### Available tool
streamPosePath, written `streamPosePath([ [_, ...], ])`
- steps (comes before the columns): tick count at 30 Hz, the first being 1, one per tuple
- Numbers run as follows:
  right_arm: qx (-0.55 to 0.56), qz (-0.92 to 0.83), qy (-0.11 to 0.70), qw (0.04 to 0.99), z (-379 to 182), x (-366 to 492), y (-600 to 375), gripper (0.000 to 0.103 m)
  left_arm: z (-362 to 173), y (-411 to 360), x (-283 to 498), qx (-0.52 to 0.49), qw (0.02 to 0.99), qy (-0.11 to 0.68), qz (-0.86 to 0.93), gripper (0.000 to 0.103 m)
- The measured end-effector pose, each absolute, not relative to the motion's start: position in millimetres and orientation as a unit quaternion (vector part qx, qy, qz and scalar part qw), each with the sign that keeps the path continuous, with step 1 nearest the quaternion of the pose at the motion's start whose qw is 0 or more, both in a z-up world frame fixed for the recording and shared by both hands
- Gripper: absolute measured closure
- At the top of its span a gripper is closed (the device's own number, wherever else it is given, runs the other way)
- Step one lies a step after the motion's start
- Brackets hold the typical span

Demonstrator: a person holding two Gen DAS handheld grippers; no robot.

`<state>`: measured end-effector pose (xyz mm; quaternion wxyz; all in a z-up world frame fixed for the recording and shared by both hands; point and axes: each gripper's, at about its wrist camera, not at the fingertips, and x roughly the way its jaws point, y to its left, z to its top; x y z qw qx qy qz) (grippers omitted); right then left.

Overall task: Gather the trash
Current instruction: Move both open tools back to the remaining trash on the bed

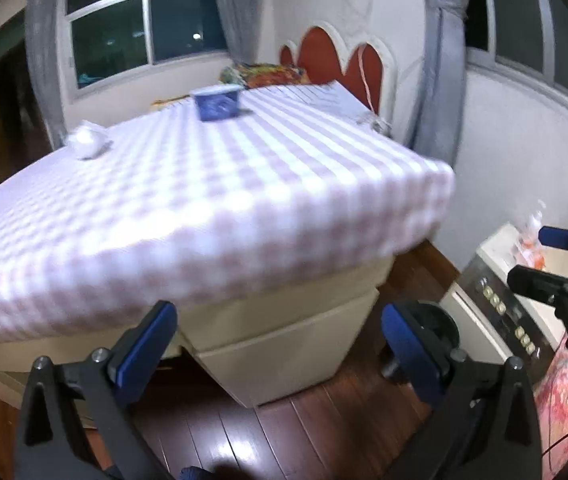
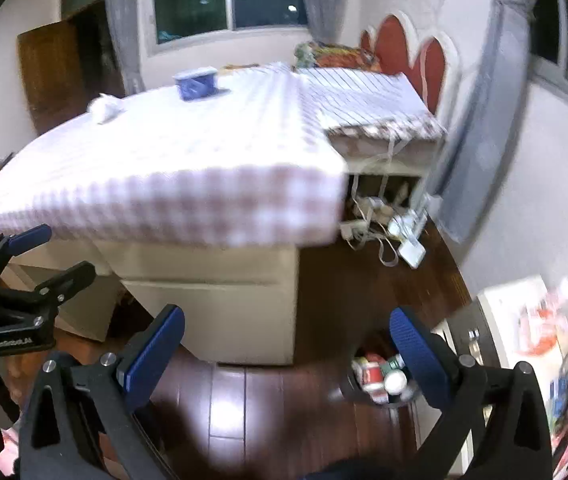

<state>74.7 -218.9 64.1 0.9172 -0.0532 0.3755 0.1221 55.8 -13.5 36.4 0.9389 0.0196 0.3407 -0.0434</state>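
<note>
Both grippers sit low over the dark wood floor (image 2: 252, 400), nothing in either one. Left gripper (image 1: 280, 344) has its blue pads spread wide, and the right gripper (image 2: 287, 352) is spread wide too. Trash-wise, a crumpled white wad (image 1: 86, 142) lies near the left edge of the checkered bed (image 1: 244, 200), and a blue cup (image 1: 218, 102) stands upright further back toward the headboard end, well apart from it. Down on the floor by the bed's right corner sits a small dark bin (image 2: 375, 380) with cans and bottles in it, pretty blurry though
</note>
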Motion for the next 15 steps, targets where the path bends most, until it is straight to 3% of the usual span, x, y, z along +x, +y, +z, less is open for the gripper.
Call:
streamPosePath([
  [8, -0.020, 0.192, 0.320, 0.928, 106, 104, -161, 0.000, 57, 39, 65, -0.003, 0.948, 0.317, 0.008, 0.000],
  [15, -0.028, 0.198, 0.335, 0.921, 124, 148, -109, 0.000, 75, 89, 89, -0.025, 0.950, 0.306, 0.055, 0.000],
])
